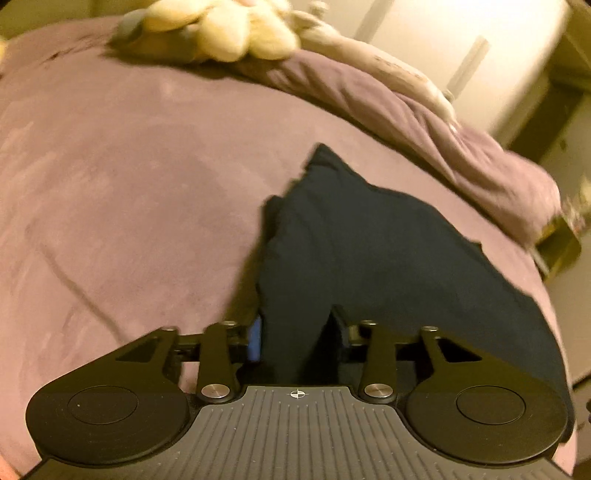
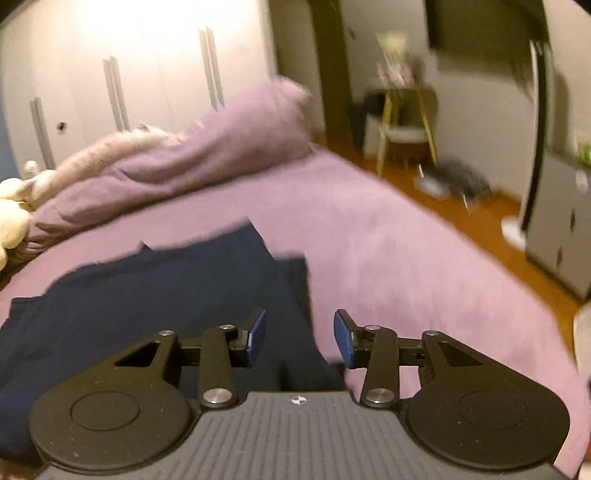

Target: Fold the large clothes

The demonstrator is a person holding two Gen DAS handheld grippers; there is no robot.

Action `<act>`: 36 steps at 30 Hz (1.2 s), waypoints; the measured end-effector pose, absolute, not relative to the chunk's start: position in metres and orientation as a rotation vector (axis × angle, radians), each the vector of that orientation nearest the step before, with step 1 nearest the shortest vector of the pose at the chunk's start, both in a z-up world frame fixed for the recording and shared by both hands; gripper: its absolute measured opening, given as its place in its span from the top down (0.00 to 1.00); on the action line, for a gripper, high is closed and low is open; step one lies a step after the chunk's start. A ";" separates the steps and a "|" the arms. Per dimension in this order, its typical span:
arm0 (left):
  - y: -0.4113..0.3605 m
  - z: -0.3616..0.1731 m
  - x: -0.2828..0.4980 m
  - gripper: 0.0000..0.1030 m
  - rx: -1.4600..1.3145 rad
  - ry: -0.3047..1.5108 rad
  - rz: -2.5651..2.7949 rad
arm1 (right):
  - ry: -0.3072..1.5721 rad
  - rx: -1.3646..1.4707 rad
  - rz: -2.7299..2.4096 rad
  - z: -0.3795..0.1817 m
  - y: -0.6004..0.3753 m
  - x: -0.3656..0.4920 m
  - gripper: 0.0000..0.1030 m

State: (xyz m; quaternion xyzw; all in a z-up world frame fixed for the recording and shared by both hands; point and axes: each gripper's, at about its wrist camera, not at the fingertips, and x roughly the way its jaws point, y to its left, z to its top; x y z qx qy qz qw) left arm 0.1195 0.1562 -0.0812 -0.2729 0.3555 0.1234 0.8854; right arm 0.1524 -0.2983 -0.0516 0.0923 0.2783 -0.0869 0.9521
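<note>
Both grippers sit at the garment's (image 2: 166, 295) near edge: your left gripper (image 1: 295, 339) seems clamped on cloth, your right gripper (image 2: 300, 338) gapes empty over its right border.

Garment (image 1: 369, 251) on the bed (image 1: 129, 184), bunched duvet (image 1: 424, 125) and plush toy (image 1: 221, 29) behind it
</note>
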 end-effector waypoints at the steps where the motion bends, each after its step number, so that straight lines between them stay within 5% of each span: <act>1: 0.160 -0.083 0.114 0.45 -0.592 0.734 0.257 | 0.540 0.171 -0.147 -0.047 -0.289 0.152 0.59; 6: 0.175 -0.095 0.093 0.26 -0.742 0.770 0.154 | 0.545 0.117 0.019 -0.054 -0.232 0.160 0.60; 16: 0.172 -0.126 0.117 0.18 -0.897 0.788 0.073 | 0.684 0.053 0.169 -0.098 -0.142 0.182 0.73; 20: 0.175 -0.136 0.132 0.20 -0.962 0.757 0.095 | 0.696 0.032 0.180 -0.099 -0.143 0.182 0.74; 26: 0.187 -0.133 0.134 0.45 -1.052 0.693 0.066 | 0.667 0.014 0.173 -0.091 -0.134 0.182 0.80; 36: 0.186 -0.146 0.147 0.29 -1.044 0.712 0.082 | 0.704 -0.054 0.202 -0.111 -0.117 0.188 0.84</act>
